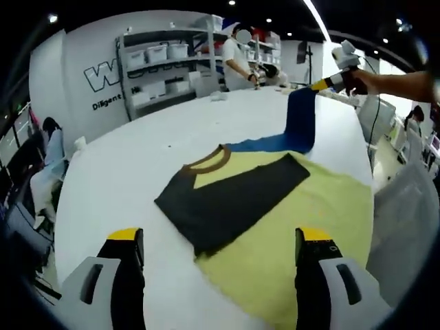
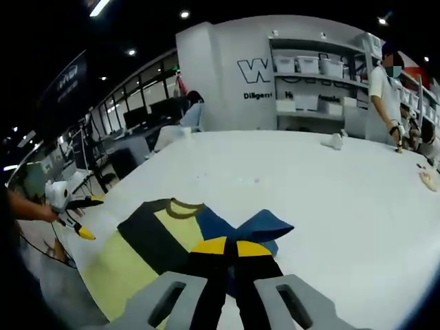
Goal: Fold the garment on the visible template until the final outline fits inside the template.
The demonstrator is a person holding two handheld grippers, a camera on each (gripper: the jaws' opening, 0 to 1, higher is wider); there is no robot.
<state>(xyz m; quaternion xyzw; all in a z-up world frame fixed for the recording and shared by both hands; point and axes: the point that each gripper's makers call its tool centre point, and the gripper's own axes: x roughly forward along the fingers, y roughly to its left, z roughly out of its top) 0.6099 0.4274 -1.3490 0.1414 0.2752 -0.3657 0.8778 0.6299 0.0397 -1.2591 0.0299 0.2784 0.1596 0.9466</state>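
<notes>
A yellow T-shirt [image 1: 302, 206] with a brown collar [image 1: 210, 159] lies flat on the white table [image 1: 124, 172]. Its black sleeve [image 1: 230, 196] is folded across the chest. In the left gripper view my left gripper [image 1: 220, 240] hovers open over the shirt's near edge, gripping nothing. The blue sleeve [image 1: 301, 120] is lifted off the table at the far right, with my right gripper [image 1: 328, 82] shut on its end. In the right gripper view the right gripper [image 2: 227, 246] pinches the blue sleeve [image 2: 265, 223], and the left gripper [image 2: 88, 216] stands open beyond the shirt [image 2: 124, 265].
A person [image 1: 237, 62] stands at the table's far end beside shelves of white bins [image 1: 161, 65]. Small white items [image 2: 335, 141] lie on the far tabletop. Someone sits by desks off the table's side [image 2: 192, 110]. The table edge runs close behind the shirt [image 1: 364, 165].
</notes>
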